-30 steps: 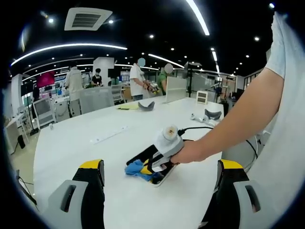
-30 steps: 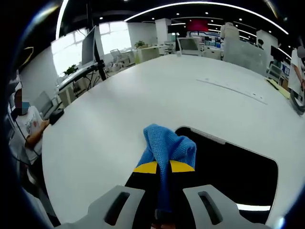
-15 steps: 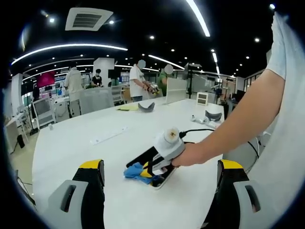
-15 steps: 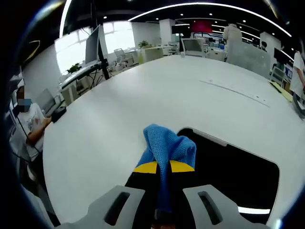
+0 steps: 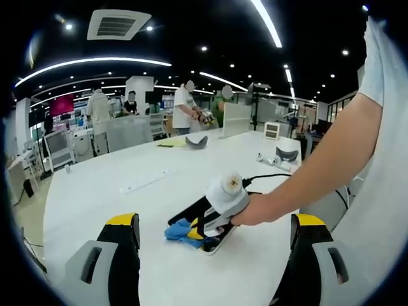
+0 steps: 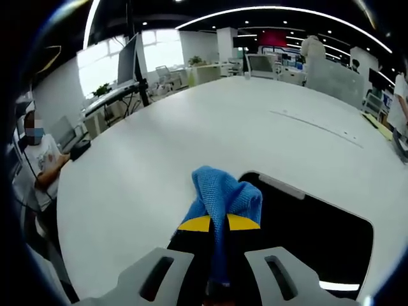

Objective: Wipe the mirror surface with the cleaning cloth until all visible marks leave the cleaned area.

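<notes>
This is a large open-plan office or lab floor. A dark ceiling carries long curved light strips [image 5: 95,64], small spotlights and a square air-conditioning vent [image 5: 115,24]. A very wide white bench [image 6: 210,127] runs through the room, with a power-strip-like bar [image 5: 146,180] lying on it. Beyond it stand desks with monitors [image 6: 258,62], office chairs and low partition panels [image 5: 234,118]. Several people [image 5: 185,108] stand in the background among the workstations, and another person [image 6: 39,159] sits at the bench's edge. Bright windows [image 6: 121,60] with a potted plant [image 6: 102,91] line one wall, and a red screen [image 6: 273,37] hangs further back.
</notes>
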`<action>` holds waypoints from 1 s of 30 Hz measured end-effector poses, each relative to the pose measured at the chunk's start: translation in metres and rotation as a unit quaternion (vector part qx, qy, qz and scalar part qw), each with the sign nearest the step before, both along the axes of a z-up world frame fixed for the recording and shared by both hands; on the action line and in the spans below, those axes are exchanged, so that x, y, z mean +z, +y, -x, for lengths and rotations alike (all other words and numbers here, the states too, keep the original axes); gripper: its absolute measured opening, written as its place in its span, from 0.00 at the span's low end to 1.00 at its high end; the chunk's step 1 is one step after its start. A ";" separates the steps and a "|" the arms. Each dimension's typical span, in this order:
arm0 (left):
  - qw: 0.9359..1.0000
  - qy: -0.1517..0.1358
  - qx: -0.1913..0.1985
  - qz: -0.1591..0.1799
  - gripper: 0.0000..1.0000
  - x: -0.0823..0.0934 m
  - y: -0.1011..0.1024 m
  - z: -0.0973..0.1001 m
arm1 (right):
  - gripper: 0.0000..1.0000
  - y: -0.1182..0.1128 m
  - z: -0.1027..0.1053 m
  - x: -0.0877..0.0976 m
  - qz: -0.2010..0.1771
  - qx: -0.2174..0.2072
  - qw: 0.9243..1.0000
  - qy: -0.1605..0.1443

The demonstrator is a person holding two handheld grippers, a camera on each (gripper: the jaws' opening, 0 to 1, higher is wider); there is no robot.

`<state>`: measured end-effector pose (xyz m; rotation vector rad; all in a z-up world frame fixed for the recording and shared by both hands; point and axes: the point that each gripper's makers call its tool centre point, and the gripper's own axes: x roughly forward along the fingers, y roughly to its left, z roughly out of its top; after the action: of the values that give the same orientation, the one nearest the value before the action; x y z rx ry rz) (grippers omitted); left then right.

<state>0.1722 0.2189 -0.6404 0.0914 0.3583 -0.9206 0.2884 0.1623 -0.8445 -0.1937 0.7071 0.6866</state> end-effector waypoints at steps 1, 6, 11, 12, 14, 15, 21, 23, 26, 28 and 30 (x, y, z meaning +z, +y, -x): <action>1.000 0.000 0.001 -0.001 0.99 0.000 -0.001 0.000 | 0.02 0.000 0.000 0.000 0.000 0.001 1.000 -0.001; 1.000 0.003 0.003 -0.002 0.99 -0.001 -0.005 0.000 | 0.02 0.000 0.001 0.000 -0.006 0.008 1.000 -0.008; 1.000 0.004 -0.002 -0.004 0.99 0.000 -0.013 0.002 | 0.02 0.001 0.002 0.000 -0.011 0.009 1.000 -0.006; 1.000 0.004 -0.003 -0.006 0.99 0.000 -0.015 0.001 | 0.02 0.001 0.003 0.000 -0.013 0.010 1.000 -0.005; 1.000 0.003 -0.003 -0.007 0.99 0.001 -0.017 0.002 | 0.02 0.001 0.005 0.000 -0.014 0.018 1.000 -0.005; 1.000 0.003 -0.003 -0.006 0.99 0.001 -0.018 0.002 | 0.02 0.001 0.007 0.001 -0.014 0.021 1.000 -0.005; 1.000 0.002 -0.004 -0.011 0.99 0.002 -0.028 0.005 | 0.02 0.000 0.013 0.001 -0.014 0.035 0.999 -0.001; 1.000 0.003 -0.003 -0.011 0.99 0.002 -0.030 0.005 | 0.02 0.000 0.015 0.000 -0.012 0.043 0.999 0.000; 1.000 0.003 0.000 -0.009 0.99 0.005 -0.035 0.008 | 0.02 -0.002 0.020 0.000 -0.012 0.056 0.998 -0.001; 1.000 0.008 0.003 -0.012 0.99 0.003 -0.037 0.009 | 0.02 -0.003 0.021 0.001 -0.014 0.059 0.998 0.000; 1.000 0.010 0.005 -0.011 0.99 0.002 -0.038 0.010 | 0.02 -0.004 0.022 0.001 -0.017 0.065 0.998 0.001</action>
<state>0.1619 0.1806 -0.6380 0.1005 0.3868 -0.9075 0.2662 0.1580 -0.8438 -0.2098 0.6886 0.8219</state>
